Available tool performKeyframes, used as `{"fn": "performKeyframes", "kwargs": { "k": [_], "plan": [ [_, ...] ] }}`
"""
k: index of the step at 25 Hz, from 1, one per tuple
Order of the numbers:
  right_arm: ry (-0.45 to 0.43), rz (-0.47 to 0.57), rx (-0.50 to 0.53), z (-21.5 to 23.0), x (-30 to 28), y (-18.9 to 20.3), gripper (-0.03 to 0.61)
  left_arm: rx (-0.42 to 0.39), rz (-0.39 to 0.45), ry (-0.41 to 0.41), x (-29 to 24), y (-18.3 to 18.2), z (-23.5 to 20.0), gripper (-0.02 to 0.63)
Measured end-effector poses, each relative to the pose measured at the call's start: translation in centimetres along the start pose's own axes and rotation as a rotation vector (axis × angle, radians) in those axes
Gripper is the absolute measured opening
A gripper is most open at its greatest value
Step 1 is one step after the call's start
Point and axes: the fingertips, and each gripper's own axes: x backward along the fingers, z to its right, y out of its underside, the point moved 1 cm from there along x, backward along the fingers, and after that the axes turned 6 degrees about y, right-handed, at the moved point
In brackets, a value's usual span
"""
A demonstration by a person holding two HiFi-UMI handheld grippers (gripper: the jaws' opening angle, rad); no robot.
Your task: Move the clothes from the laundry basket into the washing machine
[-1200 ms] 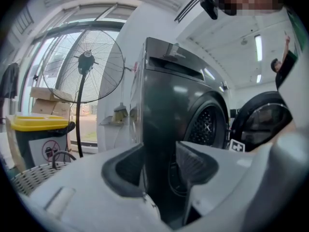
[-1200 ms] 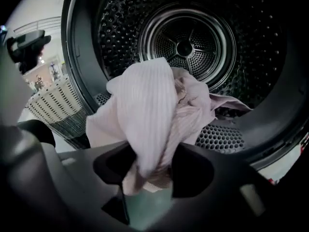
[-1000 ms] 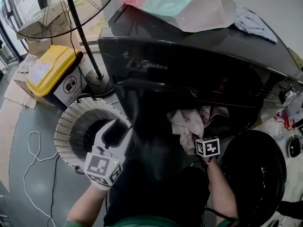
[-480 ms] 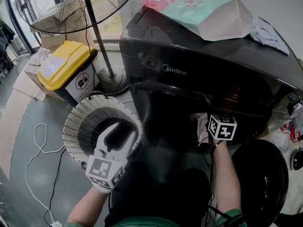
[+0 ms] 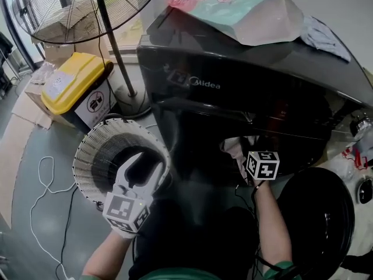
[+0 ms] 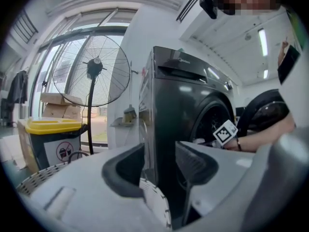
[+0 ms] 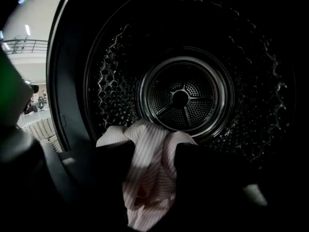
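In the head view we lose the right gripper (image 7: 150, 151) past its marker cube (image 5: 262, 165) inside the washing machine (image 5: 245, 92) mouth, striped garment (image 7: 147, 187) between its opening jaws cut by the bottom edge, laundry basket (image 5: 96, 150) partly behind the left gripper (image 5: 145, 167), pedestal fan (image 5: 87, 7) cropped above.

Brand lettering "Midea" (image 5: 205, 84) in light characters on the dark front panel of the washing machine (image 5: 262, 57), round pictogram sign (image 5: 95, 105) on the white front of the yellow-lidded bin (image 5: 73, 74), print on the pouch (image 5: 245, 13) atop the machine too small to read.
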Motion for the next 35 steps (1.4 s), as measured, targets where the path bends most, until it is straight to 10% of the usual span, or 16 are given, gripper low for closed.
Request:
{"fn": "performKeyframes", "kwargs": {
  "k": [10, 21, 25, 31, 35],
  "plan": [
    [0.033, 0.110, -0.023, 0.9, 6.3, 0.5, 0.282, 0.003, 0.007, 0.056, -1.8, 0.4, 1.4, 0.201],
    [0.086, -0.285, 0.118, 1.9, 4.9, 14.7, 0.301, -0.014, -0.016, 0.073, -1.9, 0.8, 1.7, 0.201],
    [0.121, -0.141, 0.075, 2.5, 4.9, 11.1, 0.037, -0.010, -0.026, 0.047, -1.3, 0.8, 0.8, 0.199],
    [0.189, 0.099, 0.039, 5.1, 2.4, 1.9, 0.014, -0.018, -0.035, 0.004, -0.2, 0.6, -0.3, 0.198],
    [0.273, 0.026, 0.101, 7.9, -1.1, 1.4, 0.020, -0.021, -0.046, -0.029, 0.8, 0.7, -1.3, 0.197]
  ]
}}
